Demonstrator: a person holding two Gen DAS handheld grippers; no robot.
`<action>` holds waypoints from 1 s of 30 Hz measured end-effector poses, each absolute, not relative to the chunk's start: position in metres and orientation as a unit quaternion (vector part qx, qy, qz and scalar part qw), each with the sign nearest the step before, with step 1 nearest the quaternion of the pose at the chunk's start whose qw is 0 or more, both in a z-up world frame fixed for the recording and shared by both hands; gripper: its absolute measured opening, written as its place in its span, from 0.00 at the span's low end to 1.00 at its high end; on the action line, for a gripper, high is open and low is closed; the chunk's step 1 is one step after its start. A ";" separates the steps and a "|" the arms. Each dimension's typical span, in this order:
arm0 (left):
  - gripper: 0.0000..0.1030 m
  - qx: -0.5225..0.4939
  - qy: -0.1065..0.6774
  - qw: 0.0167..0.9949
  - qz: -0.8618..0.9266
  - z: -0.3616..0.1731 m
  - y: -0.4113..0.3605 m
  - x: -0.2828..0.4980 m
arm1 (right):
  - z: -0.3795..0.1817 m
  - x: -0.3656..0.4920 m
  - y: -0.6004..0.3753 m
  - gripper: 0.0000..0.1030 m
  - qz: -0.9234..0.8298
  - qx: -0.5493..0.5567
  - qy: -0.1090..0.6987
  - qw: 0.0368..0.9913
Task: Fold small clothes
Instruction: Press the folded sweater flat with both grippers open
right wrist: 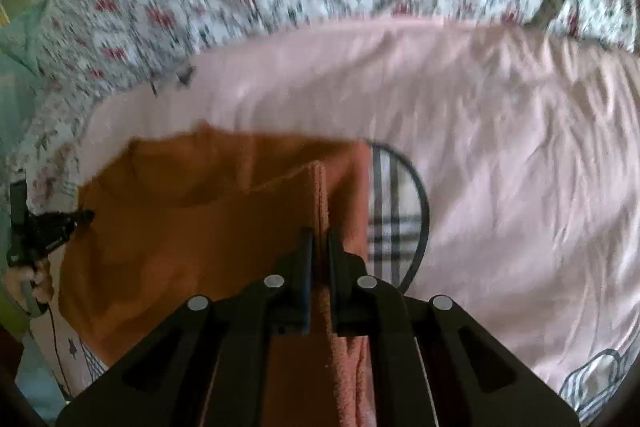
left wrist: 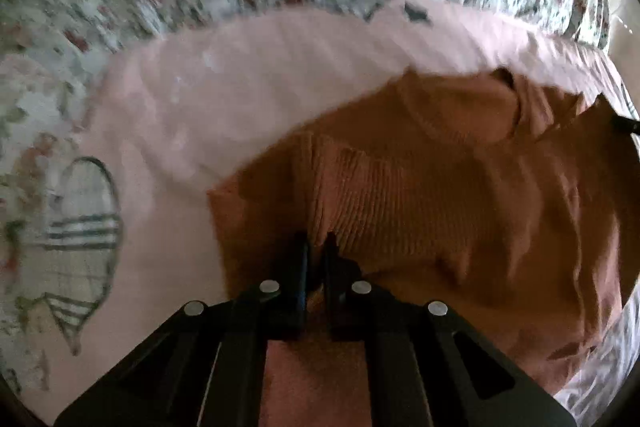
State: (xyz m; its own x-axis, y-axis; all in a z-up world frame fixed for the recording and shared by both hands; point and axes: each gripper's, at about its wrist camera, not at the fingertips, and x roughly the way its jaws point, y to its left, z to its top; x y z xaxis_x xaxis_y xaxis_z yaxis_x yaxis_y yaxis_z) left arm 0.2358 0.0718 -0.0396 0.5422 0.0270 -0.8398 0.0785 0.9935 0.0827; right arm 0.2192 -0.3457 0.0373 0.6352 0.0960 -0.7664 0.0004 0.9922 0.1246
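Left wrist view — left claw (left wrist: 316,247) pinches the orange sweater (left wrist: 440,195); right claw (right wrist: 320,243) pinches its edge too.

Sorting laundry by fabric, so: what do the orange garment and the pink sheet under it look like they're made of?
Orange garment: looks like a soft ribbed knit, matte; fine parallel ribs show near the left gripper, and a fuzzy edge by the right gripper.
Pink sheet: seemingly thin, smooth woven cloth with a faint sheen and fine creases.
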 end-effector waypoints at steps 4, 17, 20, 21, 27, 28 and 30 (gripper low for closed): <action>0.03 0.054 0.436 0.898 0.006 -0.012 0.073 0.222 | 0.067 0.214 -0.348 0.07 0.016 0.066 0.374 0.925; 0.52 -0.039 0.510 0.855 0.082 -0.048 0.110 0.236 | 0.016 0.237 -0.381 0.29 -0.081 0.133 0.453 0.878; 0.57 -0.090 0.476 0.873 0.060 -0.023 0.099 0.200 | 0.033 0.212 -0.367 0.29 -0.054 0.149 0.427 0.890; 0.57 -0.110 0.472 0.874 0.037 -0.021 0.093 0.192 | 0.033 0.205 -0.358 0.29 -0.032 0.154 0.429 0.889; 0.57 -0.114 0.523 0.844 -0.001 -0.065 0.054 0.160 | -0.021 0.174 -0.310 0.29 0.034 0.140 0.504 0.851; 0.51 -0.112 0.527 0.842 0.009 -0.071 0.058 0.156 | -0.028 0.169 -0.316 0.29 0.011 0.139 0.509 0.850; 0.48 -0.121 0.522 0.844 0.021 -0.079 0.075 0.143 | -0.033 0.153 -0.342 0.25 -0.001 0.187 0.486 0.854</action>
State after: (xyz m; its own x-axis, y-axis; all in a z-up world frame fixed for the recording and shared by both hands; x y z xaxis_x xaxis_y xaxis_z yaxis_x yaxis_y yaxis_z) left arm 0.1433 0.0746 -0.0786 0.4548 -0.0912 -0.8859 -0.1617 0.9698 -0.1829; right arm 0.1526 -0.3418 -0.0332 0.5279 0.1793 -0.8302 0.1839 0.9301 0.3179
